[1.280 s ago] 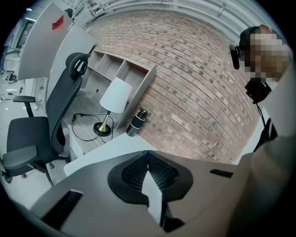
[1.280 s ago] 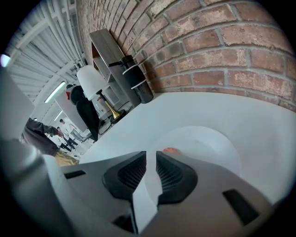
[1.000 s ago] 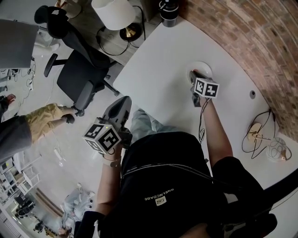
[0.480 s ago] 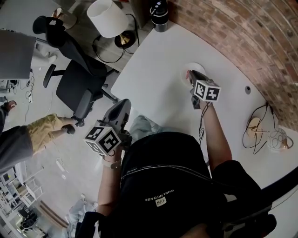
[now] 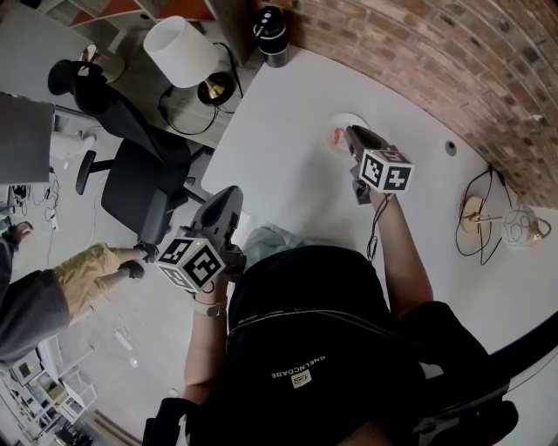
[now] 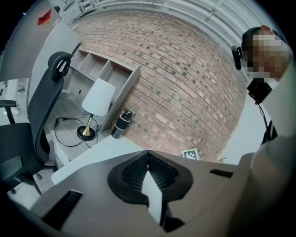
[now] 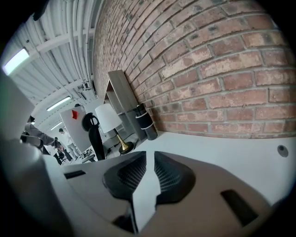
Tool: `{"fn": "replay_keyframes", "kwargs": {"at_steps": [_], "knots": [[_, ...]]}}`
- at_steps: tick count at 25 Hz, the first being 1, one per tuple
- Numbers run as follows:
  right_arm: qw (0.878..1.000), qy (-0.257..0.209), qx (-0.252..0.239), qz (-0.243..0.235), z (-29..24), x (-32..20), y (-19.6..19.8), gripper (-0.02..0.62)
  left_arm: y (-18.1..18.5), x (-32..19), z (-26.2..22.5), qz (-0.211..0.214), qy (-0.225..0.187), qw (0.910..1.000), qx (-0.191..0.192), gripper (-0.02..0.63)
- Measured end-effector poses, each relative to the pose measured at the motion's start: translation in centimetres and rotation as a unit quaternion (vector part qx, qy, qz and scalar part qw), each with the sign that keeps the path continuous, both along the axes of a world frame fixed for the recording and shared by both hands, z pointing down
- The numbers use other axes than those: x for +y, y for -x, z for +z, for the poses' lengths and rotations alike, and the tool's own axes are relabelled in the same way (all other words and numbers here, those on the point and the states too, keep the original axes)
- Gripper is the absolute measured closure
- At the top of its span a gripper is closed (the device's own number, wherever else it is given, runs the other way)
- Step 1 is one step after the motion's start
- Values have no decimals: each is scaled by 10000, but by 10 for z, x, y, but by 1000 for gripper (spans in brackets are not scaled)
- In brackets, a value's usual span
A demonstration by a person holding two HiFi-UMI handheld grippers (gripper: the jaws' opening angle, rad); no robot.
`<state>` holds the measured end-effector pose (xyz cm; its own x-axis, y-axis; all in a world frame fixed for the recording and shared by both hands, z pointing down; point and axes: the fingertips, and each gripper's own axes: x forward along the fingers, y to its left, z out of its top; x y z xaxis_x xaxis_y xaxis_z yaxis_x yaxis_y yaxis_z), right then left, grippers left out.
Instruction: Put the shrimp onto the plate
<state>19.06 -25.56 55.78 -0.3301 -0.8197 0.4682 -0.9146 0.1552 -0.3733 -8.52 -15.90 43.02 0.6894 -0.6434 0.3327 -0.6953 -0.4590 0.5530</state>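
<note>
White surface (image 5: 288, 148) curves beneath a brick wall (image 5: 418, 52), seen from above a person in a black shirt. Nearest, the left hand-held gripper (image 5: 226, 197) hangs off the surface's left edge, over the floor, its jaws clenched together on nothing. Farther along, the right hand-held gripper (image 5: 355, 134) reaches over the surface, released: its jaws stand a narrow slit apart with nothing between them, tips at the rim of a small white plate (image 5: 345, 121). An orange shrimp (image 5: 337, 136) lies on that plate, just left of the tips. Beyond, a black cylindrical container (image 5: 271, 23) stands at the surface's far corner, and a white-shaded lamp (image 5: 180, 49) sits off to the left.
</note>
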Motion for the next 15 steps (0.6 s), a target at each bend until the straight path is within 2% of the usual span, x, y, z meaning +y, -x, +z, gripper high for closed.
{"fn": "replay_keyframes", "kwargs": {"at_steps": [9, 15], "knots": [[9980, -489, 109, 392, -50, 22, -5, 543, -5, -11, -7, 516, -141, 9985, 134, 603], [9935, -767, 179, 818, -76, 51, -18, 543, -26, -18, -9, 1059, -200, 9938, 291, 603]]}}
